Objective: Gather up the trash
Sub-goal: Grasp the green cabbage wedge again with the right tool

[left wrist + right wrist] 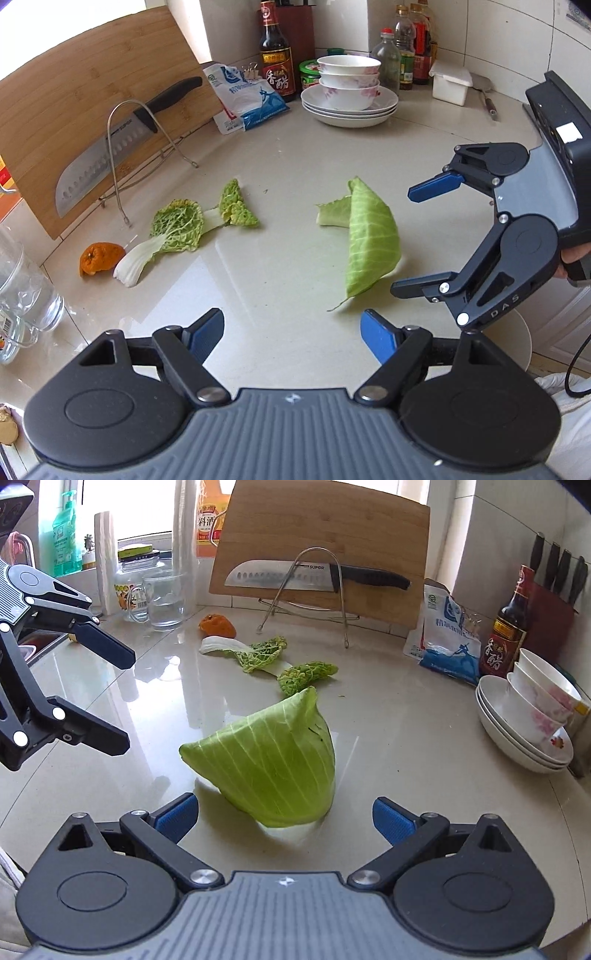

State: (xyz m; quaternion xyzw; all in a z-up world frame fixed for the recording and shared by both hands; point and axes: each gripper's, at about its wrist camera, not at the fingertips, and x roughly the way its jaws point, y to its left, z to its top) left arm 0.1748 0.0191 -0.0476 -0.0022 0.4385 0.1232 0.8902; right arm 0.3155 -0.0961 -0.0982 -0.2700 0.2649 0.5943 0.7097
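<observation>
My 2 grippers, left (pixel 293 334) and right (pixel 284 818), both stand spread over bare counter (pixel 280 273). Ahead of my right one lies the cabbage leaf (pixel 269 764), with open counter around it. Farther back, the knife rack (pixel 306 590), the glass (pixel 164 602) and the stacked bowls (pixel 532 716) hem the edges.

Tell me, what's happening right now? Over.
Both claws open, empty. Right claw lined up on cabbage leaf. Left claw hovering over the counter. Nothing in the way.
</observation>
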